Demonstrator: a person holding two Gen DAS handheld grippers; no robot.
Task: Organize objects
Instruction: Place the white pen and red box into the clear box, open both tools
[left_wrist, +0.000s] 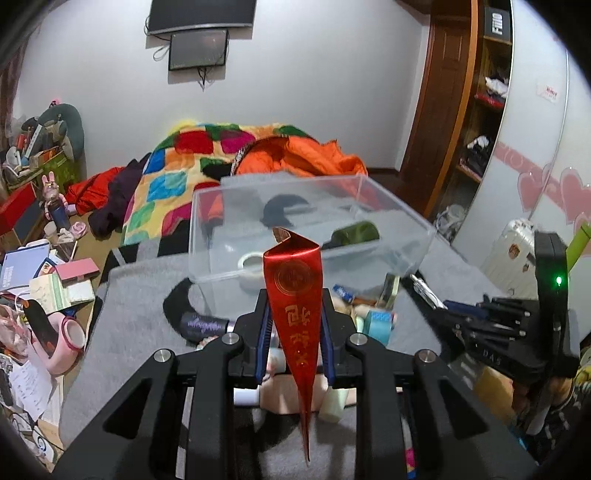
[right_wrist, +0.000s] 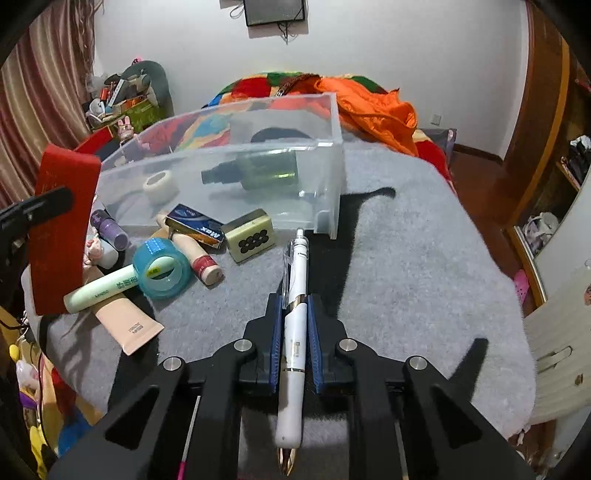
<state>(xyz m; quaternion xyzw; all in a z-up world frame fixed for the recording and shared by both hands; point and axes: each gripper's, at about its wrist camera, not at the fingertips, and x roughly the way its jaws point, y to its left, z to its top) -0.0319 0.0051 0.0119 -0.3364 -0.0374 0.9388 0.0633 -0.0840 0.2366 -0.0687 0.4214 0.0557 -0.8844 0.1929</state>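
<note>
The left claw (left_wrist: 295, 325) is closed on a red envelope (left_wrist: 295, 295) with gold print, which stands upright between the 2 blue pads and rises toward 12 o'clock in the left wrist view. The right claw (right_wrist: 295, 332) is closed on a white pen (right_wrist: 293, 332), which points along the fingers with its clear clip end toward 12 o'clock and its gold tip toward 6 o'clock. Both claws are above a grey fuzzy mat (right_wrist: 406, 277) that covers the worktop. A clear plastic box (right_wrist: 240, 177) stands on the mat at 12 o'clock from the right claw; inside it lie a dark green bottle (right_wrist: 258, 170) on its side and a small white tape roll (right_wrist: 159, 184). In front of the box, at about 10 o'clock in the right wrist view, loose things lie close together: a blue tape roll (right_wrist: 162, 271), a pale green tube (right_wrist: 101, 288), a beige tube (right_wrist: 127, 325), a blue staple box (right_wrist: 195, 225), a cream block with black dots (right_wrist: 251, 238) and a purple small bottle (right_wrist: 110, 229). The envelope also shows at 9 o'clock in that view.
</note>
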